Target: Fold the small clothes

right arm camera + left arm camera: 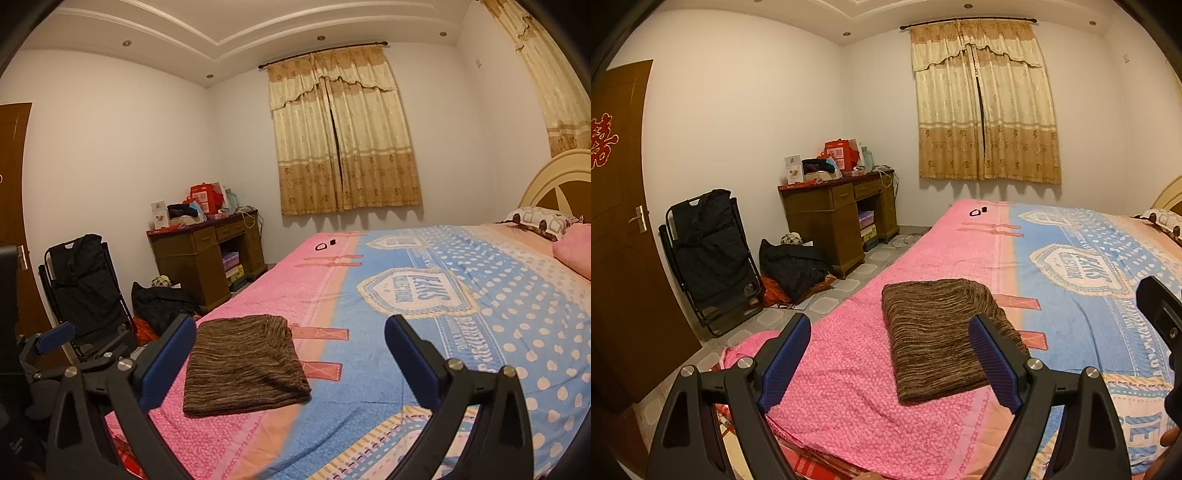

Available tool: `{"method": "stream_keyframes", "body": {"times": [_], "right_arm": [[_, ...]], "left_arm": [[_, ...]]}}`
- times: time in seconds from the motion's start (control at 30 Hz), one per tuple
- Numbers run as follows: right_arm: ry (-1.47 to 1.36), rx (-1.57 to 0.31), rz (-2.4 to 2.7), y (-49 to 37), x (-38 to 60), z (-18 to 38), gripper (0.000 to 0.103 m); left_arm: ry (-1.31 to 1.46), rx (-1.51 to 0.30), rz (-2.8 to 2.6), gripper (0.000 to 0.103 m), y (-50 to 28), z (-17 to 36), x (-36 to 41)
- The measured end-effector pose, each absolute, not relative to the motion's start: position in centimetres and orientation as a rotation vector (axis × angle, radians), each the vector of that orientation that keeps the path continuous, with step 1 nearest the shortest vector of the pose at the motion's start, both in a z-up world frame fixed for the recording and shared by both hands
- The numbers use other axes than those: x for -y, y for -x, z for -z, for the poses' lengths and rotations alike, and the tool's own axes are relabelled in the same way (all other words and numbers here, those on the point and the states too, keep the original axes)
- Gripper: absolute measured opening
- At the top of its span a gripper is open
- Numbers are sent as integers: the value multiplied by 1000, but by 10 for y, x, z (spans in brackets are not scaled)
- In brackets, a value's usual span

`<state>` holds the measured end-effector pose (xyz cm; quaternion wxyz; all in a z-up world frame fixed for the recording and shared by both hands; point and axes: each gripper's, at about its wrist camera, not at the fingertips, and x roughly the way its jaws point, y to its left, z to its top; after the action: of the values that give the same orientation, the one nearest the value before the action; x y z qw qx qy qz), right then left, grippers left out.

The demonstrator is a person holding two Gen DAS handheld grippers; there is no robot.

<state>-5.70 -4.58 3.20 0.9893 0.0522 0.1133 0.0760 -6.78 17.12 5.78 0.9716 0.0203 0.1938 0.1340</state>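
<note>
Jaws of both grippers stand spread, nothing between the blue pads. Left gripper [890,354] and right gripper [290,356] fill the lower frame. Brown striped knitted garment [938,336], folded into a flat rectangle, lies at lower centre on the pink-and-blue patterned bed cover [1071,266], straddling neither gripper. Brown wooden counter [834,218], cluttered on top, stands left of centre below the beige curtains [986,107].

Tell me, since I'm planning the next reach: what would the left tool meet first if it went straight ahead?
Probably the folded brown garment on the bed. The left tool, open and empty, points slightly down at it; depth is hard to judge.
</note>
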Motion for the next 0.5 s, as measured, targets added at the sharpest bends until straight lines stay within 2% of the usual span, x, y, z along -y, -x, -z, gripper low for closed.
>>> {"method": "stream_keyframes", "body": {"times": [0.5], "right_arm": [[-117,-242,-144,57,50,-28,103]], "left_arm": [[-103,-363,-301,88,69,-56,-163]]}}
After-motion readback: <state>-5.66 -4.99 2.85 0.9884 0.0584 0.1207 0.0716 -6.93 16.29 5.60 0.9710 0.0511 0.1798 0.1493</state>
